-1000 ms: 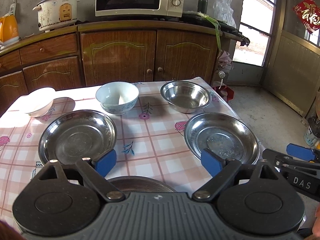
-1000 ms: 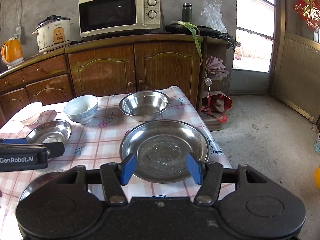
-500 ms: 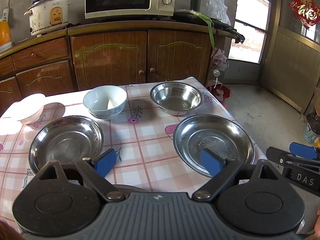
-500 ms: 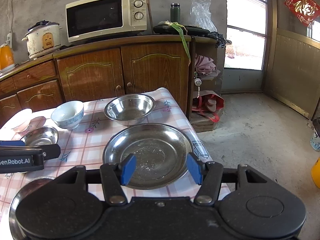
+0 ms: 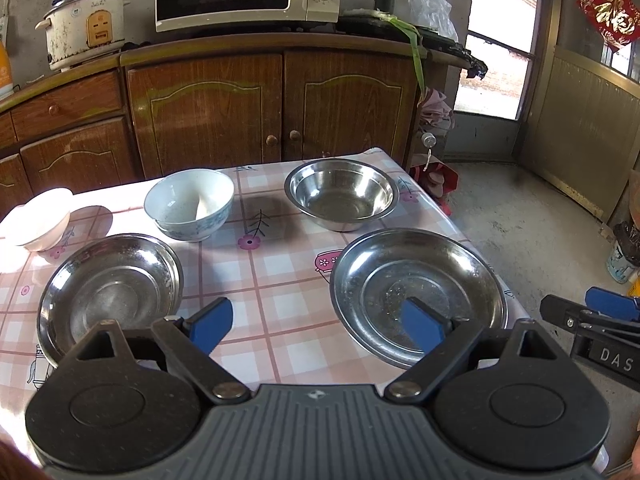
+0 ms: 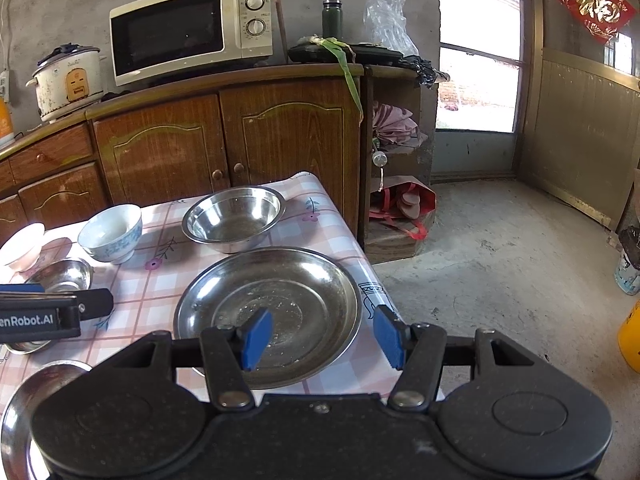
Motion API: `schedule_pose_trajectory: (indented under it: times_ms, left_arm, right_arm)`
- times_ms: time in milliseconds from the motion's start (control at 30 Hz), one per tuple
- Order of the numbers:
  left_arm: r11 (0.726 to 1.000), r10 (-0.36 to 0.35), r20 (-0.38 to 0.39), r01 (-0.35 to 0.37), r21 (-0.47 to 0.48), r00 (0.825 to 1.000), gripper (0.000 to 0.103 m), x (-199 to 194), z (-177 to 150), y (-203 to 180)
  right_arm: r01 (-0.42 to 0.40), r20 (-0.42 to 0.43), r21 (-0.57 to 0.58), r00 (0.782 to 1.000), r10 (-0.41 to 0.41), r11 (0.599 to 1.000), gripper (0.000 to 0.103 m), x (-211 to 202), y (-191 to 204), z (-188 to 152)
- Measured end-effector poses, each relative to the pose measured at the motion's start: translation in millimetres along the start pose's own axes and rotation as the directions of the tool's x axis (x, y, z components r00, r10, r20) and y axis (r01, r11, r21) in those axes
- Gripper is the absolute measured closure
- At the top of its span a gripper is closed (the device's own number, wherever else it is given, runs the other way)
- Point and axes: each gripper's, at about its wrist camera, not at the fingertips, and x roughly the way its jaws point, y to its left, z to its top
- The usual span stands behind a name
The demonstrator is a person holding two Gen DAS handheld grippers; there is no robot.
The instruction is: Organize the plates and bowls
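Both my jaws stand open and hold nothing. My right gripper [image 6: 320,336] hovers over the plate [image 6: 280,300]; it sits maybe near the counter [image 6: 328,216] edge, so a push could slide it off.

The left gripper [image 5: 316,326] hovers above the near edge of the counter [image 5: 280,276], its blue fingers [image 5: 210,324] spread wide with nothing between them. A steel plate [image 5: 416,292] sits by the right edge, a second steel plate [image 5: 108,292] towards the left. Behind them stand a steel bowl [image 5: 342,194], a patterned bowl [image 5: 189,204] and, at the far left corner, what seems a white bowl [image 5: 38,220], washed out by glare.
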Motion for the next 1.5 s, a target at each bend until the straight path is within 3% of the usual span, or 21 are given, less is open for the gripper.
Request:
schedule_pose_trajectory:
  times_ms: [433,1500]
  left_arm:
    - [1.0,-0.014,-0.026,0.014,0.001,1.0,0.009,20.9,4.0,-10.8]
    - [0.997,0.074,-0.11,-0.071,0.033,0.991,0.009,101.1,8.8,-18.1]
  right_arm:
    - [0.014,-0.009,0.03,1.0,-0.013,0.999,0.034,20.4,-19.0,4.0]
    - [0.054,-0.095,0.048,0.994,-0.05,0.997,0.034,113.7,-57.8,12.4]
